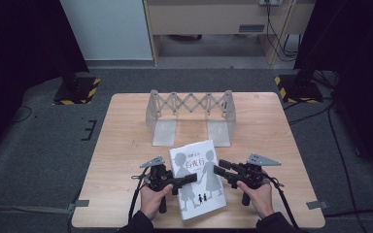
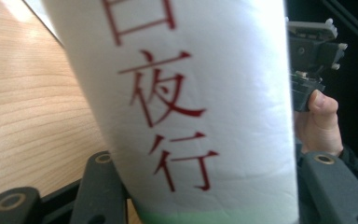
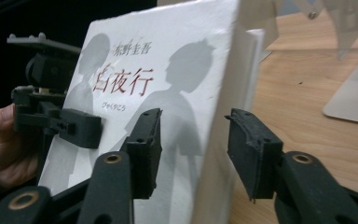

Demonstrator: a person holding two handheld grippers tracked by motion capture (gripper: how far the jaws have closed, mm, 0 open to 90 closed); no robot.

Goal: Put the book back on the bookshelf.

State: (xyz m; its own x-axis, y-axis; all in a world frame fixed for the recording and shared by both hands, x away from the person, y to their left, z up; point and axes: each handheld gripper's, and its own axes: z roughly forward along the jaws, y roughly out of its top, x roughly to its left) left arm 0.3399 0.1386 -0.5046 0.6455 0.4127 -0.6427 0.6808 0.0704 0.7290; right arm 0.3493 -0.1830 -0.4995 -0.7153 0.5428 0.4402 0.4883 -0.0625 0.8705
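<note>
Left gripper (image 1: pixel 187 178) clamps the book's (image 1: pixel 199 179) spine edge, near the table's (image 1: pixel 126 145) six o'clock edge. Right gripper (image 1: pixel 218 170) straddles the opposite edge, jaws slack. Close it before carrying toward the rack (image 1: pixel 190 114) at twelve.

A grey folding scissor-style rack (image 1: pixel 190 114) stands toward the far side of the wooden table (image 1: pixel 121 145), upright on two flat feet. Past the table there's grey carpet and two yellow-black striped stand bases (image 1: pixel 76 91).
</note>
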